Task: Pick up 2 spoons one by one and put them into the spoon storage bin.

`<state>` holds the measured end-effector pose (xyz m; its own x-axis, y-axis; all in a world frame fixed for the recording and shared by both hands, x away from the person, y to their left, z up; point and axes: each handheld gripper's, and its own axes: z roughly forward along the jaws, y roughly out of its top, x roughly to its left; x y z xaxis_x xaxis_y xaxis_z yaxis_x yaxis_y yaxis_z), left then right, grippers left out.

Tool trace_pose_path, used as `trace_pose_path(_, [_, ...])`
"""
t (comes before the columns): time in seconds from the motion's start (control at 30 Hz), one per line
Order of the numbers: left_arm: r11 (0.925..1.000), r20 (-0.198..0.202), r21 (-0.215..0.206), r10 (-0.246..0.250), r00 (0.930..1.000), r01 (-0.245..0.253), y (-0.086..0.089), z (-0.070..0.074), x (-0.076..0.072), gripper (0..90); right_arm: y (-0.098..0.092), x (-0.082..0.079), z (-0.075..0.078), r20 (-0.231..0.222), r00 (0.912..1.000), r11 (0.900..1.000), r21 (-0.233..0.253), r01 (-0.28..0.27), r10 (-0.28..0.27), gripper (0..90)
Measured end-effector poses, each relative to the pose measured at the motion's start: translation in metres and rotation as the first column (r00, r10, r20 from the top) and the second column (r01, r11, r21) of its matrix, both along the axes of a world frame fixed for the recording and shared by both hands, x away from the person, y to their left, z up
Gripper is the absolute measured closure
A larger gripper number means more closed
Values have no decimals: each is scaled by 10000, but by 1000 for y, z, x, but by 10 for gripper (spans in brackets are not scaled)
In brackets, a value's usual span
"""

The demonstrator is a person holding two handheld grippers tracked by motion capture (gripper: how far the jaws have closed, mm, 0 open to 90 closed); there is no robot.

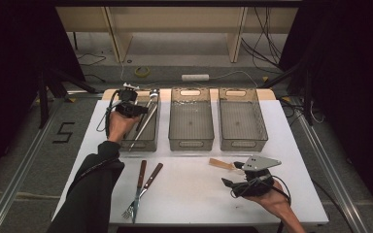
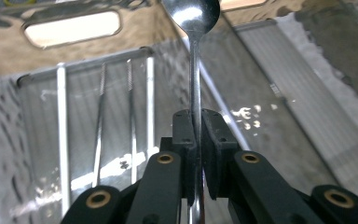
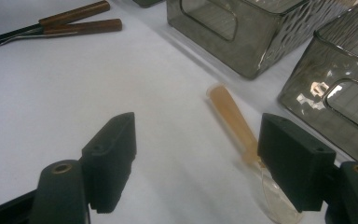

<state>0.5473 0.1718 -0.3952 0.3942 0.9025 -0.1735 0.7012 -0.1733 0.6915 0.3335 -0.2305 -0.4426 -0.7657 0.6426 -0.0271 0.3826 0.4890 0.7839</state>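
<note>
Left gripper (image 2: pixel 195 154) jaws pinching the thin shaft of a shiny steel spoon (image 2: pixel 192 18), bowl ahead of the jaws, over the left smoky clear plastic bin (image 1: pixel 148 141); steel tongs (image 2: pixel 116 116) lie in it below the jaws. Right gripper (image 3: pixel 200 154) jaws spread wide over the white bench (image 3: pixel 74 84), a pale wooden-handled clear spoon (image 3: pixel 233 121) just inside the right jaw. Risk: narrow grip on the slick shaft, so the spoon may pivot or slip and clatter onto the tongs if released high.

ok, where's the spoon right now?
In the high view the spoon is at far left, over the left bin, clamped in the left gripper; two forks lie nearer the person.
</note>
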Motion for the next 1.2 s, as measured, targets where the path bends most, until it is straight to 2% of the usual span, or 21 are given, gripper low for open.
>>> trace_pose_path(0.3, [9977, 99, -160, -657, 9978, 659, -35, 8, 1, 839, -1, 0, 0, 24, 10000, 10000, 82, 8, -8, 290])
trace_pose_path(0.6, [9954, 167, -333, -899, 9958, 904, -55, 13, 2, 839, -4, -1, 0, 30, 10000, 10000, 81, 55, -55, 290])
trace_pose_path(0.97, [9901, -40, -507, -1311, 9914, 1307, -81, 14, 2, 839, -4, -1, 0, 8, 10000, 10000, 54, 55, -55, 290])
trace_pose_path(1.2, [9871, -240, -533, -1524, 9880, 1510, -97, 7, 3, 839, -4, -1, 0, 24, 10000, 10000, 38, 41, -41, 290])
